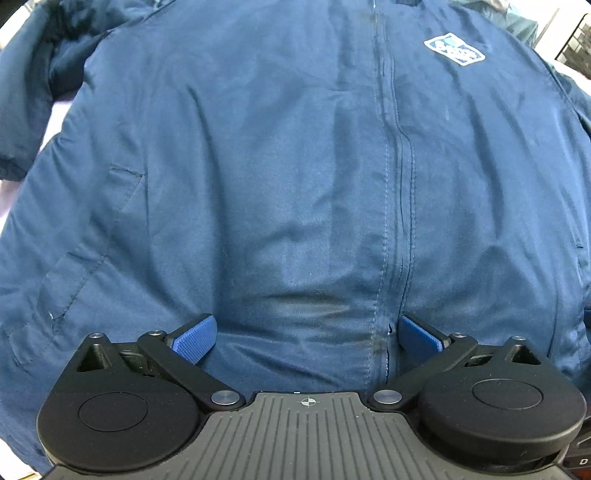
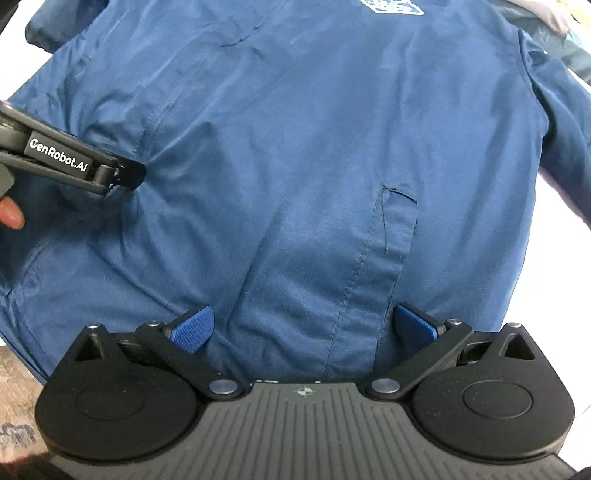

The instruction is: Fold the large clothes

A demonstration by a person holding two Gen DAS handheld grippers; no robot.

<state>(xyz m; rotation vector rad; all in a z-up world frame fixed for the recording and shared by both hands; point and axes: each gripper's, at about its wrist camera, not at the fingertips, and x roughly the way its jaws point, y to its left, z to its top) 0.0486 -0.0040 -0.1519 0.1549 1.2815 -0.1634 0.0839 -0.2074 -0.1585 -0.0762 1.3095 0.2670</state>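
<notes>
A navy jacket (image 1: 280,177) is lying spread front-up over a pale tabletop (image 2: 565,206), while the left gripper (image 1: 306,338) and right gripper (image 2: 304,328) are hovering wide-jawed, gripping nothing.

Pale white worktop (image 2: 565,206) showing at the right and upper-left edges, grey-brown patterned floor (image 2: 14,373) at lower left of the right wrist view, grey-teal cloth heap (image 1: 517,18) at the far top right, dark-framed blurry object (image 1: 576,40) behind it.
</notes>
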